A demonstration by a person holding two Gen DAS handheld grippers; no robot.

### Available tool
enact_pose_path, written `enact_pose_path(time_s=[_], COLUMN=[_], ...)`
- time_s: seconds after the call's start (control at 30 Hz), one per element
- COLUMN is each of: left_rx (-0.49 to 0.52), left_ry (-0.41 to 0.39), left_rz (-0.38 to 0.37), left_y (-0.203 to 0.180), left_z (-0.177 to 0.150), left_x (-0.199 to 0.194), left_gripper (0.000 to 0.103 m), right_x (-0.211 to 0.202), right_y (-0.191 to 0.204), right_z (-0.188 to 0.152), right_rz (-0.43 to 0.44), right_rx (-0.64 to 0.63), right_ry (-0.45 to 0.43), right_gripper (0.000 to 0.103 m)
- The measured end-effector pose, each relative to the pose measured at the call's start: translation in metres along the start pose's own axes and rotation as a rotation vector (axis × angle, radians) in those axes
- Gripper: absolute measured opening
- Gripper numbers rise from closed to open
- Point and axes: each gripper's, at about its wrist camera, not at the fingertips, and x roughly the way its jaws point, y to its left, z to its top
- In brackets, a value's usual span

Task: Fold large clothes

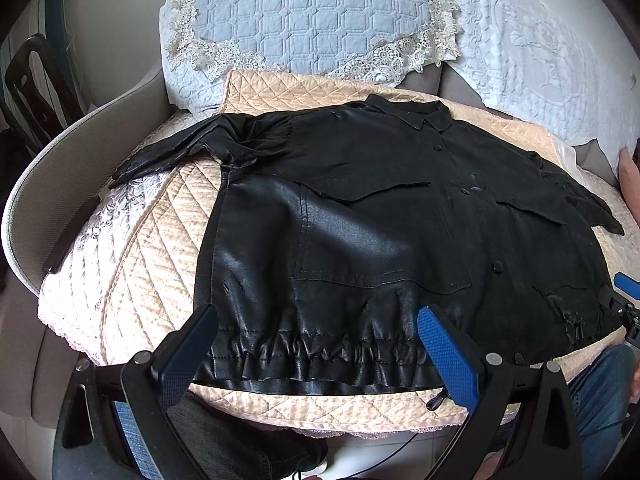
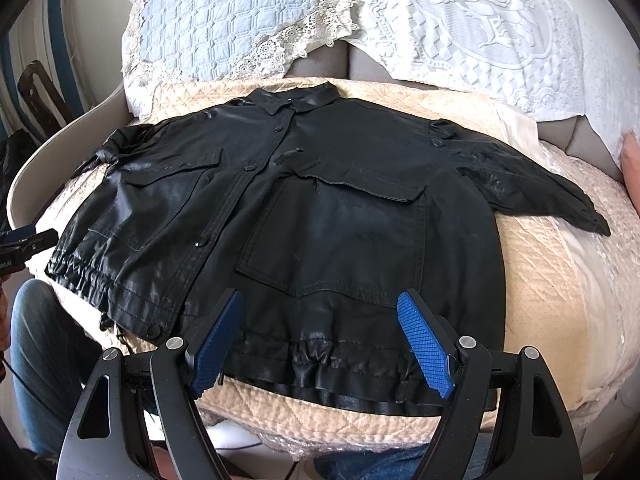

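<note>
A black leather-look jacket lies spread front-up on a peach quilted cushion, collar away from me, both sleeves out to the sides. My left gripper hovers open over the left part of the gathered hem, its blue pads wide apart with nothing between them. My right gripper is open too, above the right part of the hem below the chest pocket. In the left wrist view the right gripper's blue tip shows at the far right edge; the left gripper peeks in at the left of the right wrist view.
The cushion rests on a grey sofa seat. A blue quilted pillow with lace trim and a white lace cover stand behind. A person's jeans-clad legs are at the near edge.
</note>
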Motion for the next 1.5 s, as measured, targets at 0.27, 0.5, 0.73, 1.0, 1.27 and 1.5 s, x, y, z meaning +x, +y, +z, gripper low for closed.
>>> enact_pose_path(time_s=[0.27, 0.5, 0.73, 1.0, 1.27, 1.5], left_rx=[0.003, 0.007, 0.009, 0.008, 0.010, 0.010], left_ry=[0.009, 0.009, 0.010, 0.016, 0.019, 0.031], left_rz=[-0.003, 0.002, 0.007, 0.007, 0.010, 0.009], left_y=[-0.0036, -0.0052, -0.0069, -0.0074, -0.0064, -0.0052], left_z=[-0.0012, -0.0018, -0.0022, -0.0028, -0.0038, -0.0046], left_x=[0.0009, 0.0009, 0.0011, 0.0031, 0.0048, 0.0075], left_gripper=[0.101, 0.101, 0.101, 0.101, 0.101, 0.101], right_x=[0.0012, 0.0026, 0.0033, 0.0036, 0.0050, 0.0059], right_y=[-0.0013, -0.0014, -0.0002, 0.0016, 0.0038, 0.0066], right_z=[-0.0009, -0.0009, -0.0009, 0.0001, 0.0011, 0.0008], right_rz=[0.015, 0.030, 0.032, 0.035, 0.033, 0.036], right_rx=[0.012, 0.019, 0.013, 0.013, 0.007, 0.003], right_ry=[0.000, 0.001, -0.002, 0.002, 0.008, 0.010], right_gripper=[0.080, 0.080, 0.080, 0.080, 0.080, 0.080])
